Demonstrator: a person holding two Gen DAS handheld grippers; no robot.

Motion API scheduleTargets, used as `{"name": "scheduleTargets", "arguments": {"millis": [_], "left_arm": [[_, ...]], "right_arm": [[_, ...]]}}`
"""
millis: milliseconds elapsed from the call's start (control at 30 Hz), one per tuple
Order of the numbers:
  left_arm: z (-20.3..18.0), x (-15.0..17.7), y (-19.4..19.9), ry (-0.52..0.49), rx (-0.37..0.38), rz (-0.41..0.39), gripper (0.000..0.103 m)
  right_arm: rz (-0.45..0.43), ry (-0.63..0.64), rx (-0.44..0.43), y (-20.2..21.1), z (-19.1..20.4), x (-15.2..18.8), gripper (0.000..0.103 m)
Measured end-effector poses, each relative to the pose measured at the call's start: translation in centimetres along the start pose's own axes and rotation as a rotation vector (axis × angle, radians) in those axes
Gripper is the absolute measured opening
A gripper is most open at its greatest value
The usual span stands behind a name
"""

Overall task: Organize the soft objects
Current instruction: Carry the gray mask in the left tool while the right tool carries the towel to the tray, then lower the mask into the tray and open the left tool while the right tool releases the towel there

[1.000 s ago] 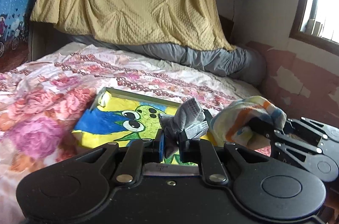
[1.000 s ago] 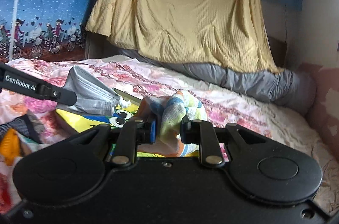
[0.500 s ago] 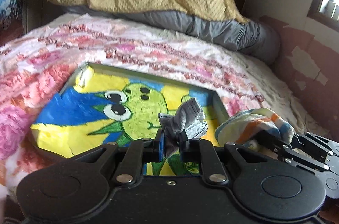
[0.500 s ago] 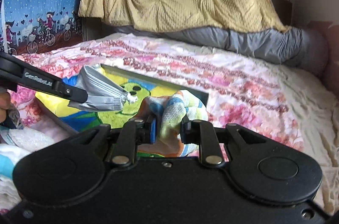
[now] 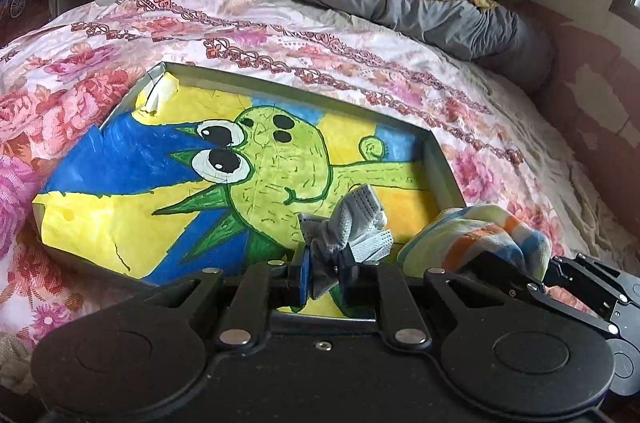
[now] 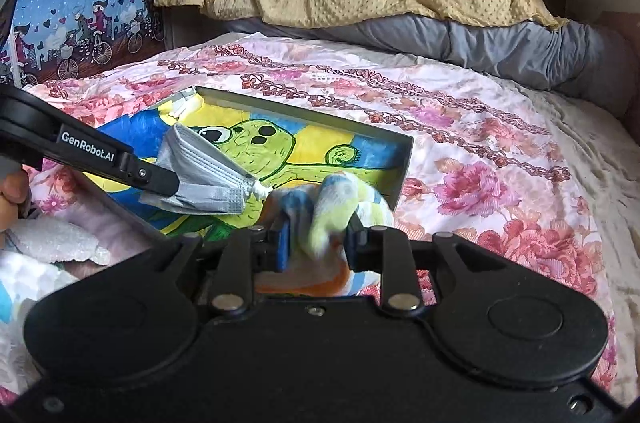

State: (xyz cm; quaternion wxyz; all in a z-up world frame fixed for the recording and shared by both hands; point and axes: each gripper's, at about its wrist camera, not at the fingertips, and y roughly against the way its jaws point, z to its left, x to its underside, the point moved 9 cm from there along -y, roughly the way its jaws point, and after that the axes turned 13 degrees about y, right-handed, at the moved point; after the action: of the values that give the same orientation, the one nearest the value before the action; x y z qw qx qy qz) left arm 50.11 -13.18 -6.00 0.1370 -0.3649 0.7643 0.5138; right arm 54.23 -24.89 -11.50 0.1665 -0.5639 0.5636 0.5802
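One legible marking found: white lettering "GenRobot.AI" printed on the black finger arm of the left hand-held gripper (image 6: 170,183), seen from the right wrist view

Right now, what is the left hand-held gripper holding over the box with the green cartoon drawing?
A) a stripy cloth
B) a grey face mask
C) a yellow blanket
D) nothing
B: the left hand-held gripper pinches a folded grey face mask above the drawing box; the stripy cloth sits in the right one.
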Motion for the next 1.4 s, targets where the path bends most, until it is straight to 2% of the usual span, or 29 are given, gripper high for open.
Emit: {"name": "scheduleTargets", "arguments": {"millis": [100, 167, 267, 400, 667, 833, 1000, 1100, 1133, 1200, 1400], "left_arm": [[0.0, 0.1, -0.1, -0.003, -0.009, 0.01, 0.017], [0.0, 0.2, -0.2, -0.004, -0.02, 0.018, 0.018], [0.0, 0.3, -0.2, -0.007, -0.034, 0.026, 0.022], [-0.1, 0.3, 0.1, -0.021, -0.047, 0.022, 0.026], [-0.1, 0.3, 1.0, -0.029, -0.053, 0.013, 0.05], [-0.3, 0.2, 1.6, -0.037, -0.062, -0.008, 0.072], [-0.1, 0.0, 2.5, -0.038, -0.072, -0.018, 0.073], [0.1, -0.2, 3.4, -0.029, -0.07, -0.047, 0.075], [0.1, -0.3, 3.8, -0.03, -0.068, -0.061, 0.082], [0.3, -0.7, 4.8, -0.034, -0.067, -0.099, 0.088], [0.1, -1.2, 8.2, -0.063, -0.048, -0.179, 0.095]], "right_arm": [[0.002, -0.002, -0.004, 0.5, 0.3, 0.2, 0.023], [0.002, -0.001, -0.008, 3.4, 1.0, -0.1, 0.031], [0.0, -0.004, -0.011, 5.0, 1.3, -0.3, 0.04], [-0.004, -0.011, -0.011, 5.4, 1.4, -0.5, 0.047], [-0.024, -0.03, -0.005, 6.2, 1.2, -0.9, 0.065], [-0.037, -0.039, 0.006, 6.8, 1.0, -1.3, 0.074], [-0.049, -0.052, 0.02, 7.7, 0.6, -1.6, 0.081], [-0.06, -0.06, 0.027, 8.4, 0.4, -1.9, 0.084], [-0.066, -0.065, 0.028, 8.7, 0.4, -2.0, 0.087], [-0.077, -0.071, 0.029, 9.4, 0.3, -2.2, 0.092], [-0.114, -0.081, 0.041, 12.0, 0.6, -3.3, 0.099]]}}
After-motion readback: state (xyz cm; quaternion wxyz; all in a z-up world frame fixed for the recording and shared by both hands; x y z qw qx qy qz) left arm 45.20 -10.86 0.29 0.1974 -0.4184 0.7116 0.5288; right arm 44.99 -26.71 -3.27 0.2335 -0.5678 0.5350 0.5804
